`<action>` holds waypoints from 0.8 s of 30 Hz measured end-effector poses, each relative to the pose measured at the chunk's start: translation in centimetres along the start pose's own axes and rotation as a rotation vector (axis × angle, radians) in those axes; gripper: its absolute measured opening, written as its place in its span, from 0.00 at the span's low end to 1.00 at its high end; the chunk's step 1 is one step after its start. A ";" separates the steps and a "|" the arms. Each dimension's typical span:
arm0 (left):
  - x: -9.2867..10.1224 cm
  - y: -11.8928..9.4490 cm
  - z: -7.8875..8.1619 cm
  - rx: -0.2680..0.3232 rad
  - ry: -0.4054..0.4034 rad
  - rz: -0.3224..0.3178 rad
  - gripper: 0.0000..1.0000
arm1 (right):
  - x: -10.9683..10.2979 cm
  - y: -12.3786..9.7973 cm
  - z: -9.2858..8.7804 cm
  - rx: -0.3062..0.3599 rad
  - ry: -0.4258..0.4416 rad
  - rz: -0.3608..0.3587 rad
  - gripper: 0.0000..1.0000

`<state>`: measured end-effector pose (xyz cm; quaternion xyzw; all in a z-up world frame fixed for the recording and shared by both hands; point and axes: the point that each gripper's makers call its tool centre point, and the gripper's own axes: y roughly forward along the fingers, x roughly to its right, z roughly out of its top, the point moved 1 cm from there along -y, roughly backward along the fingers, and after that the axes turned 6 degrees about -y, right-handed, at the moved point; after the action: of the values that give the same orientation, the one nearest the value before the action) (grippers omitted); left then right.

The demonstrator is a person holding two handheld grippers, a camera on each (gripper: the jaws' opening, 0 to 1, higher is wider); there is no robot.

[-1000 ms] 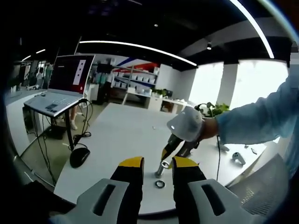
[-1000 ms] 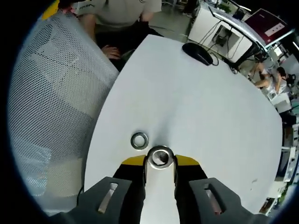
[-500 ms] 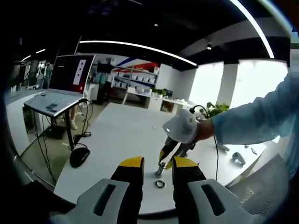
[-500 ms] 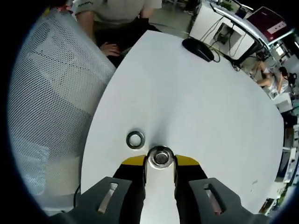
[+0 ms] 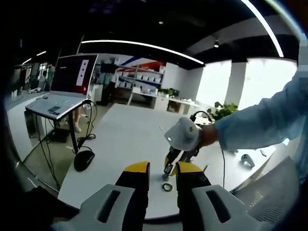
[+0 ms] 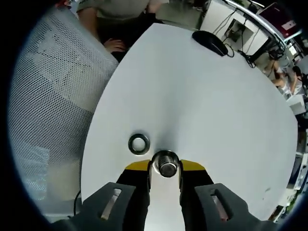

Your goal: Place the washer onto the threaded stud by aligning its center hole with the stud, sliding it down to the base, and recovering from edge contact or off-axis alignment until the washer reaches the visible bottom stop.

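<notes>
My right gripper (image 6: 165, 166) has its jaws closed on the threaded stud (image 6: 166, 163), seen end-on above the white counter (image 6: 202, 96). The washer (image 6: 138, 143) lies flat on the counter just beside the stud. My left gripper (image 5: 161, 169) is parted, holding nothing, jaws framing the washer (image 5: 167, 186).

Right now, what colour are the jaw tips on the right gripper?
Yellow over black, clearest in the right gripper view, around the stud.

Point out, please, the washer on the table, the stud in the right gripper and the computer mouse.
washer (image 6: 138, 143): right gripper view, on its metal ring.
stud (image 6: 166, 166): right gripper view, on its top end.
computer mouse (image 6: 211, 42): right gripper view, on its black back.
</notes>
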<state>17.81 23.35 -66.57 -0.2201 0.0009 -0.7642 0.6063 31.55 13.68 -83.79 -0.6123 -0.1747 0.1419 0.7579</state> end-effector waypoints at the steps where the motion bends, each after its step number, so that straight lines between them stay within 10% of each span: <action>1: 0.0 0.0 0.0 -0.002 0.001 0.000 0.19 | 0.0 0.1 0.0 -0.002 0.001 0.002 0.22; 24: 0.0 -0.1 0.0 0.004 -0.009 -0.001 0.18 | -0.3 1.6 -0.3 0.001 0.030 0.053 0.24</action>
<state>17.73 23.35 -66.55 -0.2222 -0.0031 -0.7635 0.6063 31.40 13.62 -85.39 -0.6183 -0.1467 0.1528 0.7568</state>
